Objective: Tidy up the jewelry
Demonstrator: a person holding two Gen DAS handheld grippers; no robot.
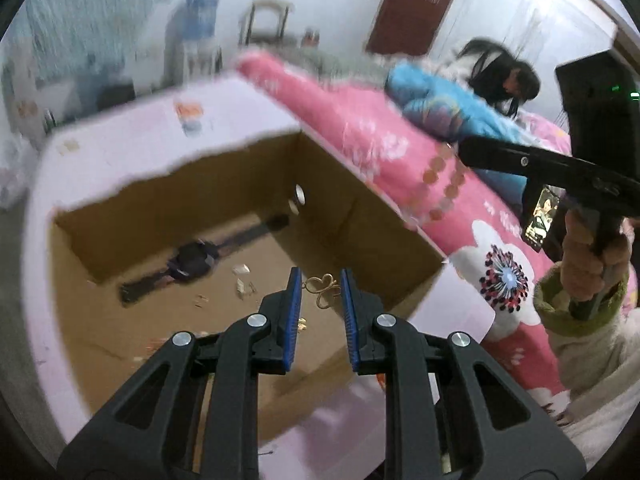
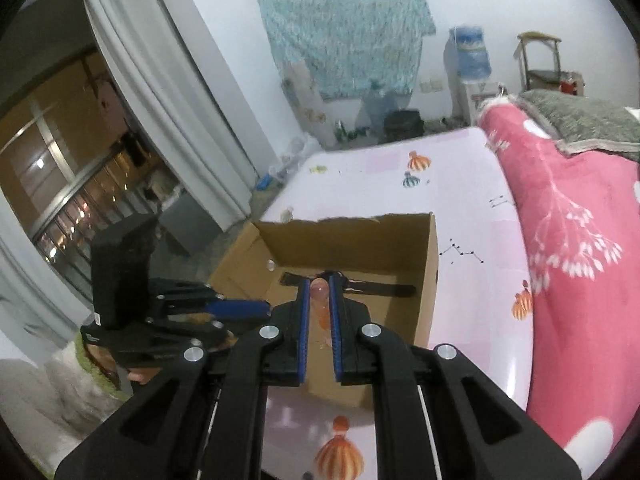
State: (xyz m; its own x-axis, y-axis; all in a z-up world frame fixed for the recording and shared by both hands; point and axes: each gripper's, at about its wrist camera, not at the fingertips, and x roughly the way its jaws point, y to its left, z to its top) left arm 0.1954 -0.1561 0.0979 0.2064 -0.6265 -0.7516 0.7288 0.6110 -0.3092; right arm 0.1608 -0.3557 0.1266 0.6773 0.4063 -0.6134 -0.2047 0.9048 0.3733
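Already the cardboard box [image 2: 424,280] on the bed [image 2: 472,208] holds a black wristwatch [image 1: 192,260] and a gold butterfly piece [image 1: 322,286]. The right hand-held gripper [image 2: 319,280] is clamped on a pink bead bracelet [image 2: 320,296] above the box, probably next in. The left hand-held gripper [image 1: 319,280] hangs apart, empty.

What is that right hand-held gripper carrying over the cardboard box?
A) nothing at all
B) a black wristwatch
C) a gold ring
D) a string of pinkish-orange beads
D: the right hand-held gripper is closed on a string of pinkish-orange beads that hangs down above the cardboard box, while the black wristwatch lies on the box floor.
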